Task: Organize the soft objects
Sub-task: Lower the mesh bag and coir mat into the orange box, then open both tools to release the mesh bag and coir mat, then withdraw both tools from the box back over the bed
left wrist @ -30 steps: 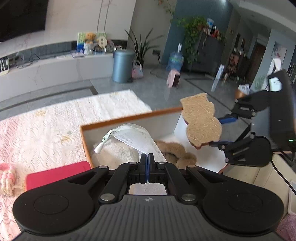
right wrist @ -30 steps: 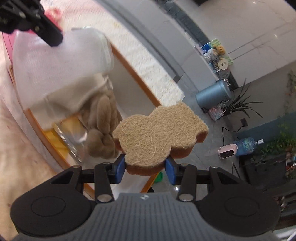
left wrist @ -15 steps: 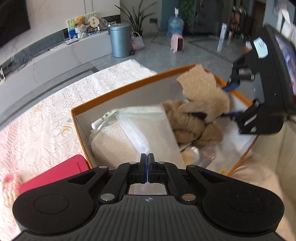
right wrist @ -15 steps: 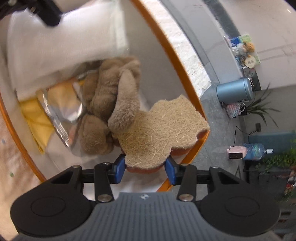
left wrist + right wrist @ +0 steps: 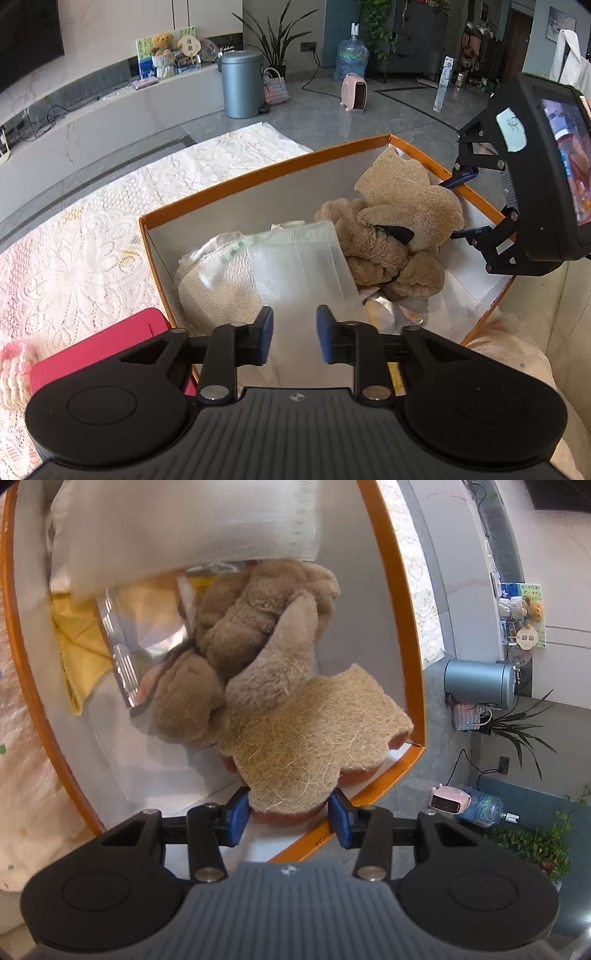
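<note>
Left gripper, jaws parting and empty between the blue pads, hangs over the near end of an orange-rimmed box. Just beyond the jaws lies a clear bag of white padding, resting on a cream towel inside the box, no longer pinched.

Right gripper, jaws about half spread, is clamped on the near lobe of a loofah sponge; each pad presses an edge of it. The sponge slants into the far corner of the box, its far lobe against the orange wall and its inner edge tucked under a limb of the brown plush toy that fills the middle. Beyond the toy, from the right jaws, sit a silvery packet and a yellow cloth; the bag of padding looms over them.

Likely risks: the sponge is propped on the wall and on the toy, so on release it may tip or spring up over the rim, and a hasty withdrawal could drag it out by its coarse fibres. The bag sits high on the towel and could slide toward the toy. Left of the left jaws, outside the box, a red case and a pink knitted item lie on the lace cloth, apparently not yet stowed.
</note>
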`<action>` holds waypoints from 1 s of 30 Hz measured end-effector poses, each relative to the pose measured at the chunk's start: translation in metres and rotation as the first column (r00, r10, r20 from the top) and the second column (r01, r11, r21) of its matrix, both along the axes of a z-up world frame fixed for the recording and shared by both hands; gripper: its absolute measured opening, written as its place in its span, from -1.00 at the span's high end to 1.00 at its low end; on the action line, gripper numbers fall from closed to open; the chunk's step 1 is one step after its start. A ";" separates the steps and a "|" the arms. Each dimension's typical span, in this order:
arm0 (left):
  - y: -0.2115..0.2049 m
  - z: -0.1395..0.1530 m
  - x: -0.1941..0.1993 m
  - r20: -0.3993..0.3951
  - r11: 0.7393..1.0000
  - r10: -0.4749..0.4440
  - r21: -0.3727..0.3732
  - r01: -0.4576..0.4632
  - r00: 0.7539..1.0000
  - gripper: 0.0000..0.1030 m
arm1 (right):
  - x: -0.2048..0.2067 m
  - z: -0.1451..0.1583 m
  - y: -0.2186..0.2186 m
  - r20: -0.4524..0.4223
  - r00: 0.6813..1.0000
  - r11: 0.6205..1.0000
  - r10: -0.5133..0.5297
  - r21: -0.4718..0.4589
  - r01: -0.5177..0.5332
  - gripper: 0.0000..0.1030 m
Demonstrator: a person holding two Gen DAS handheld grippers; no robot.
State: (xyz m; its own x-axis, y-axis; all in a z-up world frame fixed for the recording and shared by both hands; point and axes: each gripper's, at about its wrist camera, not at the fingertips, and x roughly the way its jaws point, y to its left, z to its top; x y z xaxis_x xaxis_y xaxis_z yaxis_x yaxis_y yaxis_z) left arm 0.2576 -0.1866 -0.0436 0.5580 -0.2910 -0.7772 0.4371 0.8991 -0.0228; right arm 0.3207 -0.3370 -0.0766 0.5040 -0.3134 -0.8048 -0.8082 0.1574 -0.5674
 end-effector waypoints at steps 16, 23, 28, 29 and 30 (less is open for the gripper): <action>0.016 0.023 -0.017 0.087 0.998 0.024 -0.066 -0.018 0.996 -0.14 | -0.015 0.039 0.011 -0.005 0.998 0.993 -0.056 0.103 0.056 -0.39; 0.045 0.035 -0.040 0.130 0.991 0.085 -0.117 -0.069 0.988 -0.14 | -0.038 0.070 0.023 0.017 0.978 0.917 -0.206 0.354 0.186 -0.39; 0.071 0.041 -0.061 0.172 0.985 0.140 -0.123 -0.120 0.975 -0.13 | -0.061 0.087 0.043 0.007 0.943 0.764 -0.333 0.587 0.266 -0.39; 0.076 0.041 -0.066 0.181 0.984 0.152 -0.121 -0.132 0.972 -0.13 | -0.066 0.088 0.049 -0.001 0.935 0.723 -0.355 0.634 0.275 -0.39; 0.082 0.042 -0.070 0.190 0.983 0.163 -0.117 -0.142 0.968 -0.14 | -0.072 0.088 0.056 -0.015 0.929 0.681 -0.369 0.676 0.281 -0.39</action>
State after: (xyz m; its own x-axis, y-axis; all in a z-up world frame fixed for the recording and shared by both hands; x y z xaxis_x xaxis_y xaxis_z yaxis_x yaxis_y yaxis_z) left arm 0.1873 -0.1049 -0.0018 0.7415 -0.2626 -0.6174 0.3002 0.9528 -0.0447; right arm 0.2489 -0.2813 0.0118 0.5730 0.1093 -0.8123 -0.5709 0.7643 -0.2999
